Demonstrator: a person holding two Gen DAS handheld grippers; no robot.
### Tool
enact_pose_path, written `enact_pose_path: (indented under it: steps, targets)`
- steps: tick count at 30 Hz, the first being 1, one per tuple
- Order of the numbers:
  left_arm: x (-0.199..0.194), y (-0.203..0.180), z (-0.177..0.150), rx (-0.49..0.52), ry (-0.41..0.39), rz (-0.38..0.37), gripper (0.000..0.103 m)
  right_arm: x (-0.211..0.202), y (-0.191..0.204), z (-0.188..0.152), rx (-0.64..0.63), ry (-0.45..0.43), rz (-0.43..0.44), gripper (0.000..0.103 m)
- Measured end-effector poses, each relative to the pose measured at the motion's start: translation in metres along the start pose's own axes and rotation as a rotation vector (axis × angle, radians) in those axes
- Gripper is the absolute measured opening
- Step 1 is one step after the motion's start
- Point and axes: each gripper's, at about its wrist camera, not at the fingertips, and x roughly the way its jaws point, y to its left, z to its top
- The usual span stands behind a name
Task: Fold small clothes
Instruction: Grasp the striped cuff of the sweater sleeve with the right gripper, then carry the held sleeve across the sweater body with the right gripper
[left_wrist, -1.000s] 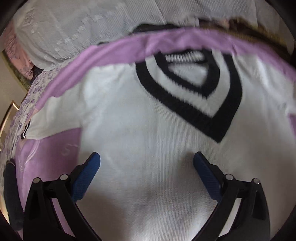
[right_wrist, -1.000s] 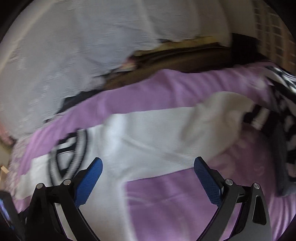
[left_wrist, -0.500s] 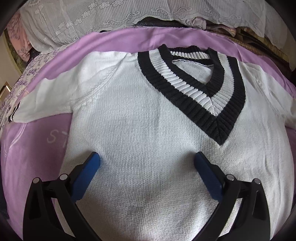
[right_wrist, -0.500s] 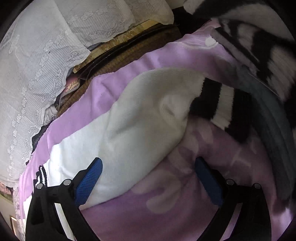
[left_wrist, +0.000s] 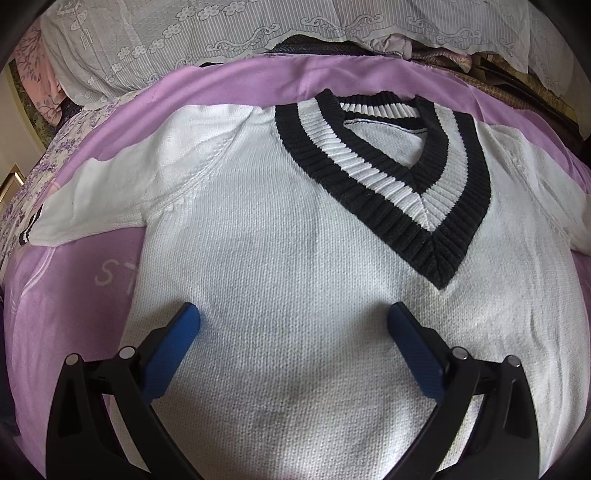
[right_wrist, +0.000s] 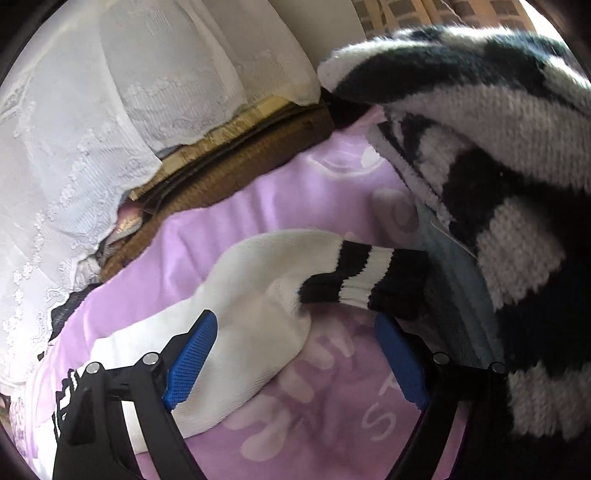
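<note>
A white knit sweater (left_wrist: 280, 236) with a black and white V-neck collar (left_wrist: 391, 177) lies flat, face up, on a purple sheet (left_wrist: 74, 295). My left gripper (left_wrist: 293, 317) is open and empty, hovering over the sweater's chest. In the right wrist view the sweater's right sleeve (right_wrist: 258, 295) stretches out with its black and white striped cuff (right_wrist: 365, 280). My right gripper (right_wrist: 295, 332) is open and empty, its jaws wide on either side of the sleeve near the cuff.
White lace fabric (left_wrist: 221, 33) lies behind the sheet. A black and white knit garment (right_wrist: 498, 184) is piled at the right over a grey-blue one (right_wrist: 454, 280). Brown bedding (right_wrist: 236, 162) lies along the far edge.
The left view has steadied over the sweater's chest. My right gripper has swung right along the sleeve and closer to the striped cuff. Both stay open.
</note>
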Motion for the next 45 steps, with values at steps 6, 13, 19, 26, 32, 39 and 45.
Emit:
enact_pose_path:
  steps: [6,13,19,26,32,39,45]
  targets:
    - [0.000,0.000,0.000,0.000,0.000,0.000,0.099,0.020,0.011,0.019,0.019,-0.021,-0.016,0.074]
    - [0.000,0.002,0.001,0.006,0.008,-0.007,0.099,0.014,0.011,0.017,0.007,-0.072,0.075,0.011]
    - [-0.003,0.010,0.008,-0.003,0.013,-0.041,0.099,-0.027,0.038,0.016,-0.088,-0.139,0.222,0.010]
    - [-0.019,0.031,0.026,0.003,-0.033,0.060,0.099,-0.073,0.075,0.025,-0.173,-0.128,0.381,0.010]
    - [-0.034,0.086,0.038,0.031,-0.104,0.217,0.099,-0.099,0.125,0.019,-0.266,-0.106,0.459,0.010]
    - [0.016,0.179,0.024,-0.221,0.031,0.108,0.099,-0.119,0.193,-0.010,-0.372,-0.066,0.518,0.010]
    - [0.013,0.189,0.031,-0.248,0.017,0.116,0.099,-0.137,0.250,-0.046,-0.480,-0.043,0.568,0.010]
